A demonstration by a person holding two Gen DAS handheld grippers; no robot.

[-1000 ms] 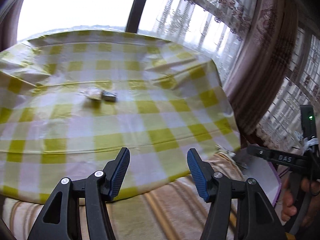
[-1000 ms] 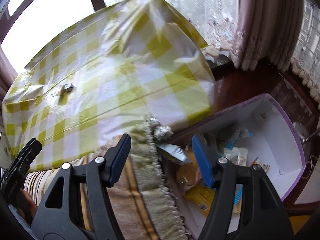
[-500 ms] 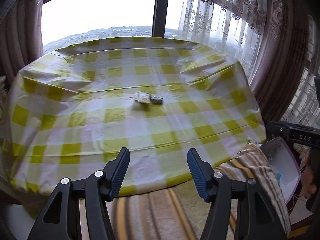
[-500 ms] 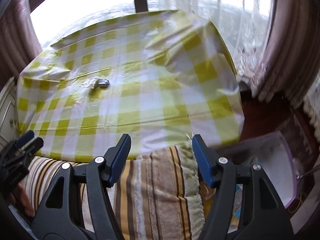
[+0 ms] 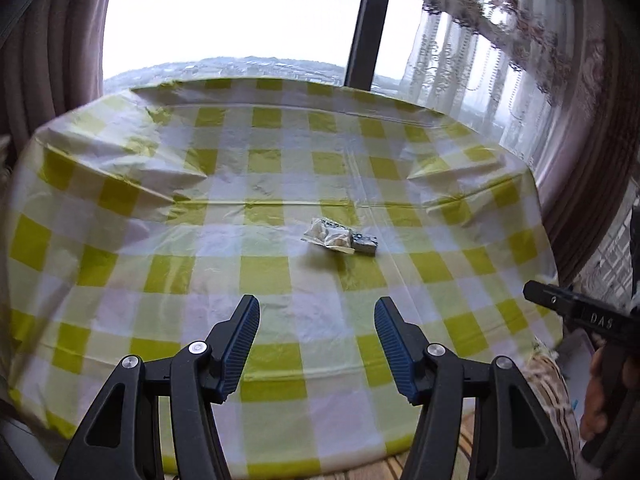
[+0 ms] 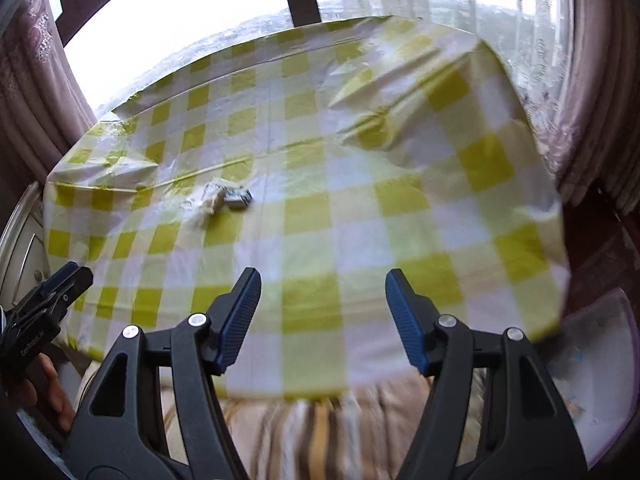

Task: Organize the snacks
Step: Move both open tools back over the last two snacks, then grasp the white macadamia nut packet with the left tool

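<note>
snack packets (image 5: 340, 237) on checked tablecloth (image 5: 160, 264), white box (image 6: 592, 360) only in right view

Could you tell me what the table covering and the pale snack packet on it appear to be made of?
The table covering looks like thin glossy plastic sheeting: it shines and holds sharp creases. The snack packet seems to be clear crinkly film, since pale contents show through it; the view is too distant to be sure.
</note>
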